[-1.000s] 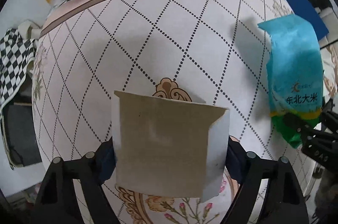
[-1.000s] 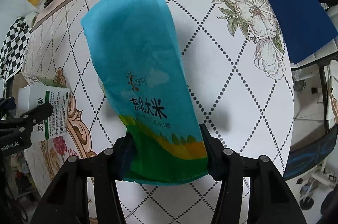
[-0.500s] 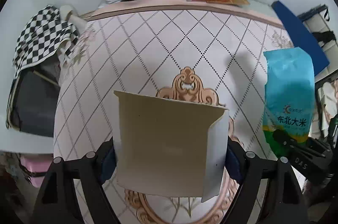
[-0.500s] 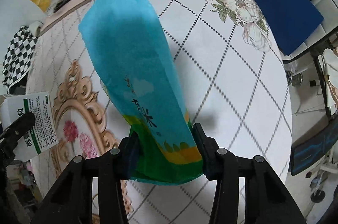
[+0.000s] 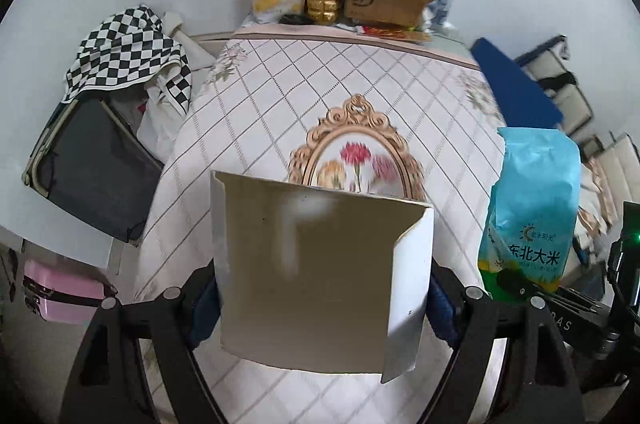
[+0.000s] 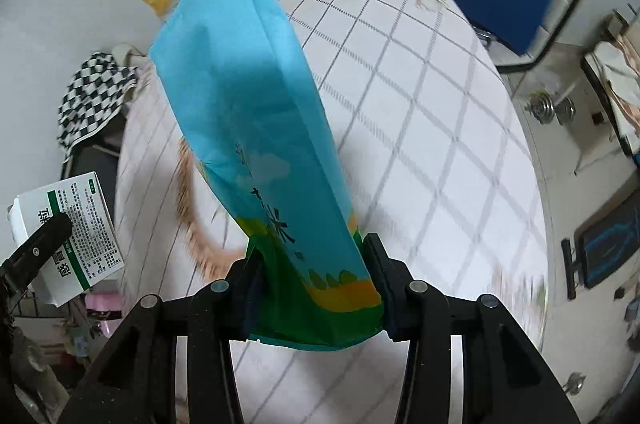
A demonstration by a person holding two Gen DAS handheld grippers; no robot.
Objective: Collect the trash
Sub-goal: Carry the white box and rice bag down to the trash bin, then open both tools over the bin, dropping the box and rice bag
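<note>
The left gripper [image 5: 322, 300] is clamped on a flattened grey-brown cardboard medicine box [image 5: 316, 264], held up above the near part of the round table with the diamond-patterned floral cloth [image 5: 280, 92]. The right gripper [image 6: 314, 288] grasps the green bottom end of a tall, limp blue plastic rice bag [image 6: 248, 104], which stands just right of the box, also clear of the table. The likely trouble is the bag: gripped only at its base, its long upper part can flop sideways and snag the box or the neighbouring gripper. The box, pinched across thin card, could buckle and slip if squeezed unevenly. No bin shows in either view.
</note>
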